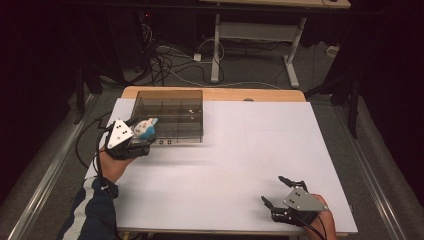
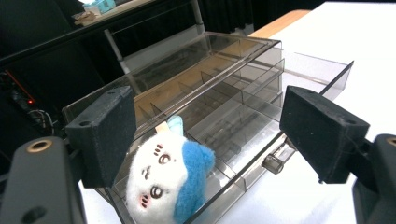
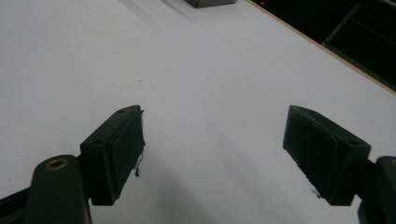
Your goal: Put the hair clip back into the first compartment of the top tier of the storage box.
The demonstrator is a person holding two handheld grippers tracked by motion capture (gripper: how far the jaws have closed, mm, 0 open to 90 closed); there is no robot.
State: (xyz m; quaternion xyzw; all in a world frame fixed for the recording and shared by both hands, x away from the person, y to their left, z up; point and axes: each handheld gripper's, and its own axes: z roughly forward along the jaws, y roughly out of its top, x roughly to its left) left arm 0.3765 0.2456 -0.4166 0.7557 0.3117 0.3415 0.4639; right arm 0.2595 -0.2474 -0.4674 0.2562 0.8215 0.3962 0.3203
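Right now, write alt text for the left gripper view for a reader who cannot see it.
A white plush toy with a blue patch lies in the pulled-out drawer of a clear smoky plastic organizer box, below the left gripper, whose two black jaws stand wide apart without touching it. The box sits on a white table.

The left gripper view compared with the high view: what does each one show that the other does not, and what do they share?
Left gripper view: the plush toy has a white face and a blue cap, and it lies in a pulled-out drawer that has a small knob. The left gripper has its jaws wide apart and not pressing the toy.

High view: the right gripper rests open at the near right of the table; a striped sleeve, floor cables and a second table's legs.

Both: the toy, the clear organizer box, the left gripper and the white table.
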